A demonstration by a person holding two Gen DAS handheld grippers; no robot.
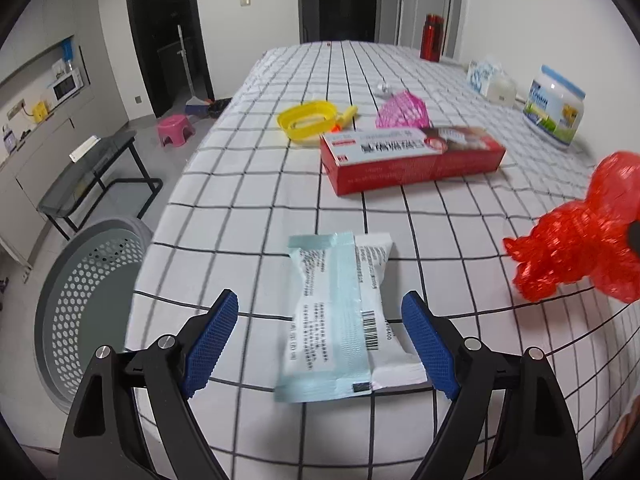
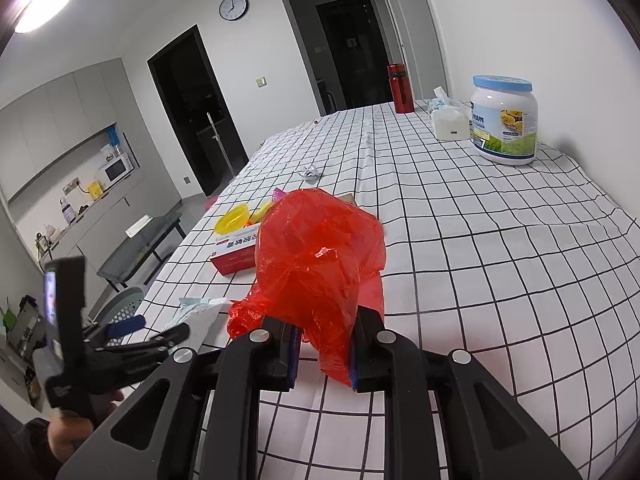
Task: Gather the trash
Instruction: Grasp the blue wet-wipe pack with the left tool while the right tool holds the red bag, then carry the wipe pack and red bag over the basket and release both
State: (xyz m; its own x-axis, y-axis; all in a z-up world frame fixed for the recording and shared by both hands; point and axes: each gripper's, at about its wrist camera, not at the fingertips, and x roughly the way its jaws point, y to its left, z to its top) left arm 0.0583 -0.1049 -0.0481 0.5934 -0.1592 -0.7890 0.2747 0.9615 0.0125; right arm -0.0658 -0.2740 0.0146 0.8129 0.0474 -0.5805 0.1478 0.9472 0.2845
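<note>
Left tongs (image 1: pixel 320 316) spread wide around pale wrapper (image 1: pixel 340 320) on checked tablecloth (image 1: pixel 460 216), right tongs (image 2: pixel 323 354) pinching red plastic bag (image 2: pixel 320 264)

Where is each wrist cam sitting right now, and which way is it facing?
Left wrist: behind the open left gripper, facing down the checked table over a pale wrapper; grey perforated basket lower left.
Right wrist: behind the right gripper shut on the red plastic bag; left gripper and hand show lower left.
Shared: bag, wrapper, red box, cream tub.

The left hand-held gripper (image 1: pixel 320 312) hovers with fingers spread wide; the right hand-held gripper (image 2: pixel 322 354) is clamped.
</note>
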